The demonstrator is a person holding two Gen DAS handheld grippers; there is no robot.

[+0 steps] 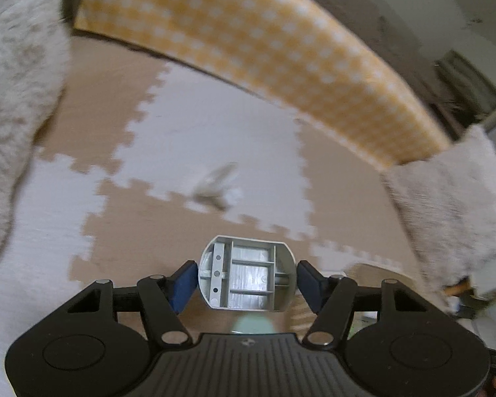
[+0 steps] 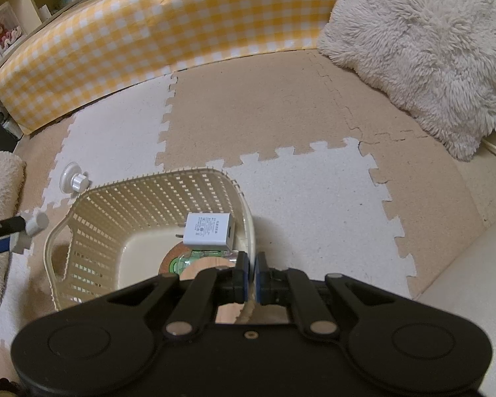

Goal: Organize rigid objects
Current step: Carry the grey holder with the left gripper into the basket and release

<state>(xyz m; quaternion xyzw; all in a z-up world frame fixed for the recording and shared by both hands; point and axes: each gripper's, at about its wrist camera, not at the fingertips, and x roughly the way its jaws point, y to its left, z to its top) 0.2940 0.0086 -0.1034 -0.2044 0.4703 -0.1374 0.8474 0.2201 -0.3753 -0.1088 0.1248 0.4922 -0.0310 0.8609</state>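
My left gripper (image 1: 247, 273) is shut on a grey plastic part (image 1: 247, 273) with ribbed hollow underside, held above the foam floor mat. It shows at the left edge of the right wrist view (image 2: 33, 225). My right gripper (image 2: 251, 276) is shut on the rim of a cream lattice basket (image 2: 115, 198). The basket holds a white charger block (image 2: 208, 230), a clear green-tinted item (image 2: 195, 259) and a round wooden piece (image 2: 201, 269). A white suction-cup knob (image 2: 74, 180) lies on the mat beyond the basket. A small pale object (image 1: 216, 187) lies blurred on the mat.
A yellow checked cushion wall (image 2: 148, 33) bounds the far side of the mat (image 2: 281, 106). Fluffy cream pillows lie at the right (image 2: 420, 43) and left (image 1: 16, 82). Shelving (image 2: 23, 10) stands at the far left.
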